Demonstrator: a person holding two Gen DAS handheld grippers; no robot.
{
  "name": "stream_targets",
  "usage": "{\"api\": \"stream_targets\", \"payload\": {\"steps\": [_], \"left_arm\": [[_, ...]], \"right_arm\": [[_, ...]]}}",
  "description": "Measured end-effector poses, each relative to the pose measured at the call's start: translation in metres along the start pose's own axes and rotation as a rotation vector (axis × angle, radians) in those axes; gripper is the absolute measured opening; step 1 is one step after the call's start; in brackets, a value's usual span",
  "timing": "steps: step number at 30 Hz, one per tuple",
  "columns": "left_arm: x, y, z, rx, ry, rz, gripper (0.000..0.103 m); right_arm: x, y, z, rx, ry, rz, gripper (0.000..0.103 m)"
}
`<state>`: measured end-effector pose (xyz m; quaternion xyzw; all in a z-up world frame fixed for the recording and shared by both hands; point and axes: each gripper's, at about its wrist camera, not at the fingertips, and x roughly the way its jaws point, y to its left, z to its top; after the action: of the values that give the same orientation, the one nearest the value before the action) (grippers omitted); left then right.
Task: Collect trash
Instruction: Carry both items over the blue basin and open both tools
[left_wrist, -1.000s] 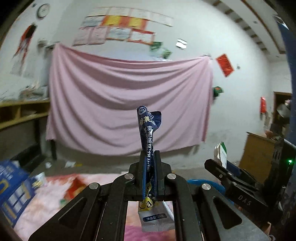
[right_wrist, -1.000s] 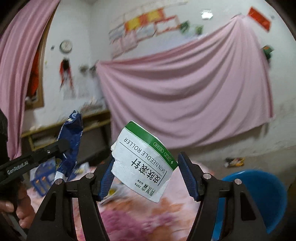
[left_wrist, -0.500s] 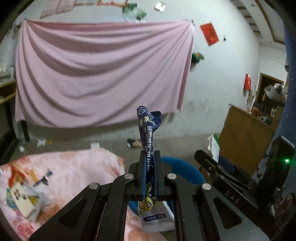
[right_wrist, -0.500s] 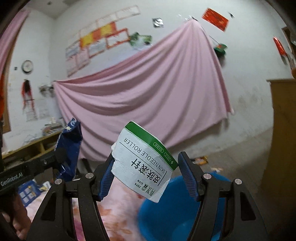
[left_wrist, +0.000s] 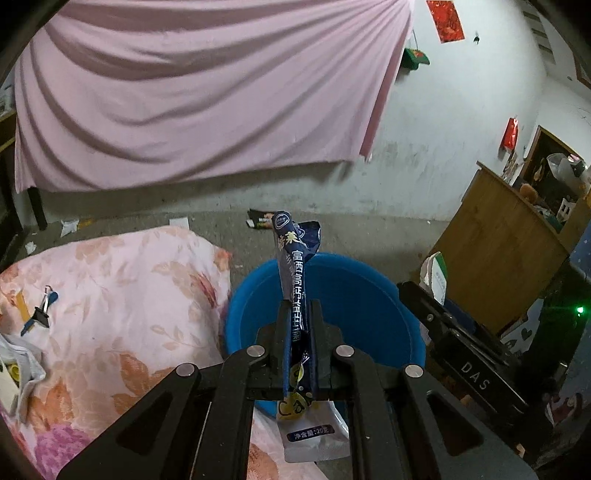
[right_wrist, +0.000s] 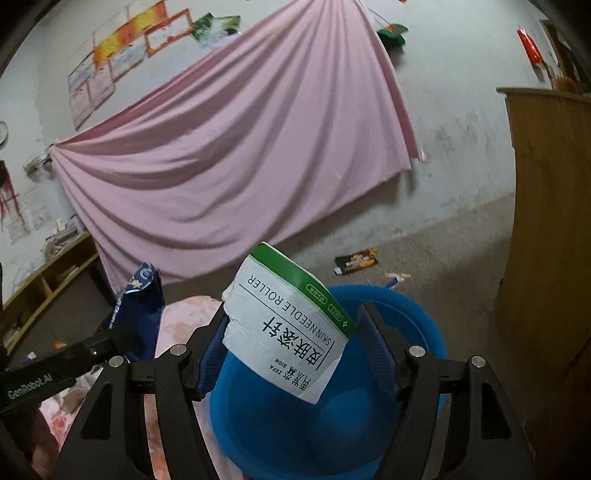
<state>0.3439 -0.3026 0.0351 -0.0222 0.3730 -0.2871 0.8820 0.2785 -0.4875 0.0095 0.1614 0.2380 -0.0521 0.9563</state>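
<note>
Above the blue basin (left_wrist: 255, 295), just right of the floral bedspread (left_wrist: 122, 288), both grippers carried trash ready to drop. The left gripper (left_wrist: 298, 314) was clamped nearly shut on a dark blue snack wrapper (left_wrist: 293, 258), which stood upright between its pads with its white lower end hanging below. The right gripper (right_wrist: 291, 332) stood wide, and its jaws had just been opening; the white and green cardboard box (right_wrist: 288, 328) sat tilted between them, its right edge seemingly clear of the right pad, so whether it was truly pinched could not be told. Both tools pointed forward and downward toward the basin's hollow. To do this well, each piece probably needed to hang over the basin's middle, not its near rim, before release, and the wrapper might cling to a pad. More litter (right_wrist: 356, 260) lay on the far floor.
</note>
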Motion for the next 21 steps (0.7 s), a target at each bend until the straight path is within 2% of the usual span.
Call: {"api": "stream_targets", "payload": {"steps": [1, 3, 5, 16, 21], "left_arm": [[0.003, 0.000, 0.001, -0.001, 0.010, 0.001, 0.009], [0.005, 0.002, 0.001, -0.011, 0.018, -0.005, 0.027], [0.004, 0.004, 0.000, -0.028, 0.005, -0.013, 0.034], [-0.008, 0.008, 0.005, -0.028, -0.028, 0.035, 0.036], [-0.022, 0.015, 0.004, -0.018, -0.078, 0.076, 0.046]], "right_arm": [[0.003, 0.000, 0.002, 0.006, 0.008, -0.003, 0.069], [0.008, -0.002, 0.003, 0.021, 0.024, -0.006, 0.070], [0.010, -0.005, 0.003, 0.037, 0.037, -0.005, 0.070], [0.009, -0.013, 0.004, 0.059, 0.046, -0.017, 0.072], [0.008, -0.010, 0.004, 0.044, 0.033, -0.012, 0.078]]}}
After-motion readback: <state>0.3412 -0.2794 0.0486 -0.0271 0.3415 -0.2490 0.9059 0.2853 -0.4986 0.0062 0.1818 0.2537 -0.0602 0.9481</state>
